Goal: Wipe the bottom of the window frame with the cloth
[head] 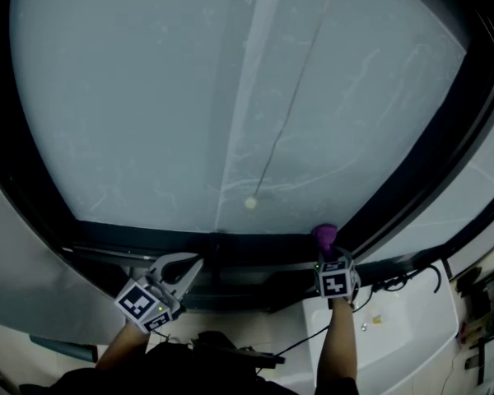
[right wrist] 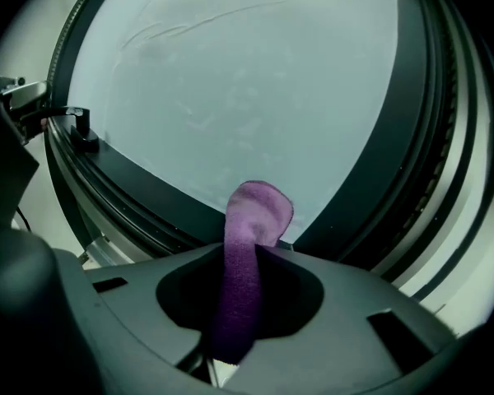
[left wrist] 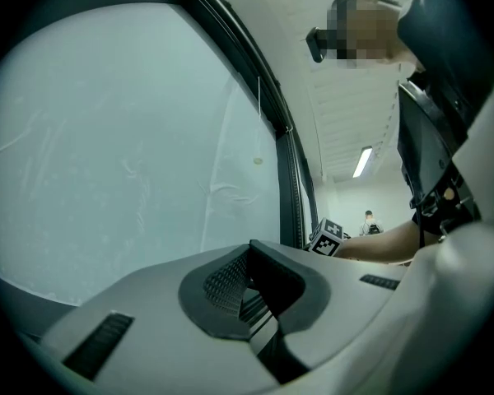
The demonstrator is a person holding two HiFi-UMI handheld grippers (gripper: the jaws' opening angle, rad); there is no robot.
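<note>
The right gripper (right wrist: 255, 252) pinches a purple cloth (right wrist: 252, 220) between its jaws. The cloth runs up through the gap as a folded strip, and its rounded end pokes out past the jaw tips. Straight ahead of those tips is the dark bottom rail of the frame (right wrist: 148, 197), with the frosted pane (right wrist: 247, 81) above it. The cloth's end overlaps the line where rail meets pane, but whether it touches cannot be told. In the head view, the right gripper (head: 329, 255) points at the frame (head: 255, 245) close to its lower right corner, with the cloth (head: 324, 235) at its tip and the slanted side rail just to the right. A thin cord ending in a small bead (head: 250, 204) hangs in front of the pane (head: 148, 97), up and to the left of this gripper. The left gripper (left wrist: 251, 249) has its jaws pressed together at the tips with nothing between them, and the ribbed pad of one jaw shows. In the head view, the left gripper (head: 194, 265) sits well to the left of the right one, low beside the bottom rail and tilted toward it. Past its tips on the right, its own view shows the marker cube (left wrist: 328, 235) on the right gripper.
</note>
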